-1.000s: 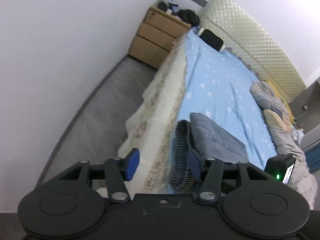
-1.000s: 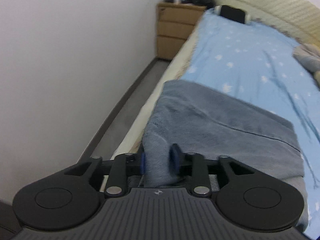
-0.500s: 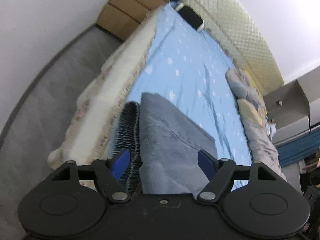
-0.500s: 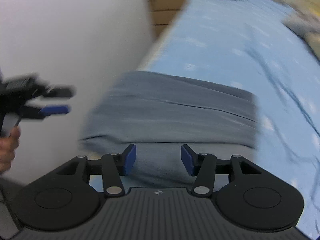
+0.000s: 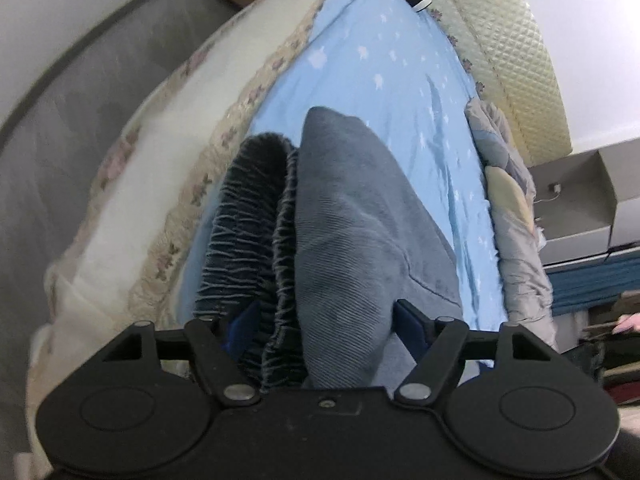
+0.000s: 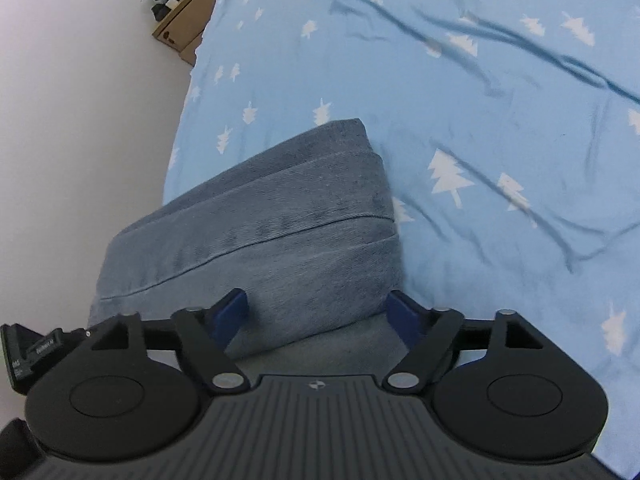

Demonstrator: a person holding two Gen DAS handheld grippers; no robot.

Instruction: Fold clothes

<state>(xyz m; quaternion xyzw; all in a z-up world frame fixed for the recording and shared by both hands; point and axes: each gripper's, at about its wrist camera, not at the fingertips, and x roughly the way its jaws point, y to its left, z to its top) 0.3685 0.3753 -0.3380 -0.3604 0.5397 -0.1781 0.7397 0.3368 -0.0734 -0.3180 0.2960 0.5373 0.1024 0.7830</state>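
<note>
A folded grey-blue garment (image 5: 360, 232) lies on the blue tree-print sheet (image 5: 380, 64) near the bed's left edge; its dark ribbed waistband (image 5: 248, 216) shows at the left. My left gripper (image 5: 326, 330) is open, its jaws straddling the garment's near end and waistband. In the right wrist view the same folded garment (image 6: 256, 240) lies in a thick stack on the sheet (image 6: 480, 100). My right gripper (image 6: 316, 320) is open, its jaws on either side of the stack's near edge.
A cream floral bed skirt (image 5: 168, 168) hangs over the bed's left side above grey floor (image 5: 80, 112). A quilted headboard (image 5: 516, 60), a crumpled grey quilt (image 5: 512, 208), and a wooden nightstand (image 6: 184, 24) against the white wall are in view.
The right gripper let go of the garment and opened wide. Both grippers moved in close over the folded stack, which now sits between each pair of jaws.
</note>
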